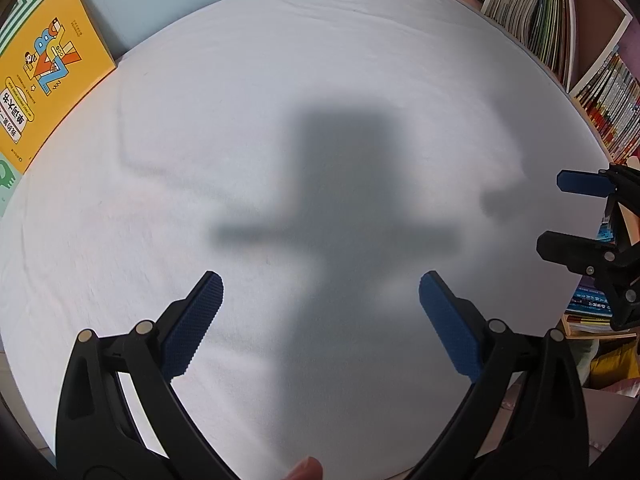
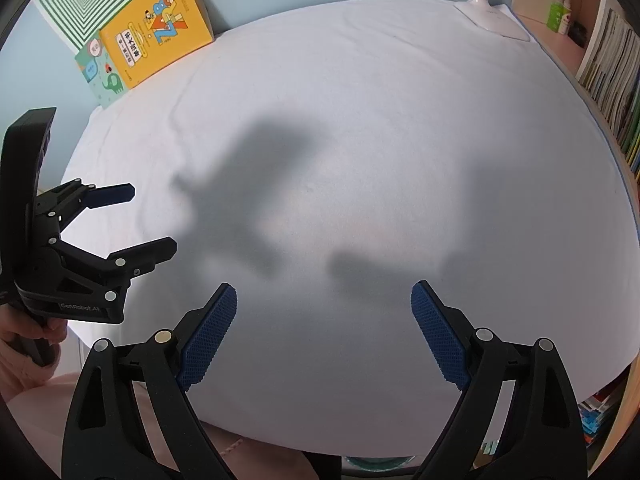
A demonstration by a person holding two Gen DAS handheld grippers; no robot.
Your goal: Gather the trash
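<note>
No trash shows in either view. My left gripper (image 1: 320, 292) is open and empty, held above the table covered in white cloth (image 1: 280, 100); it also shows at the left of the right wrist view (image 2: 154, 218), jaws apart. My right gripper (image 2: 324, 300) is open and empty above the same cloth (image 2: 360, 100); it shows at the right edge of the left wrist view (image 1: 550, 212), jaws apart. Both cast soft shadows on the cloth.
A yellow book (image 2: 156, 36) and other books lean on the blue wall at the back left. A white lamp base (image 2: 494, 18) stands at the back right. Bookshelves (image 1: 560, 28) line the right side. A round rim (image 2: 376, 462) shows below the table's front edge.
</note>
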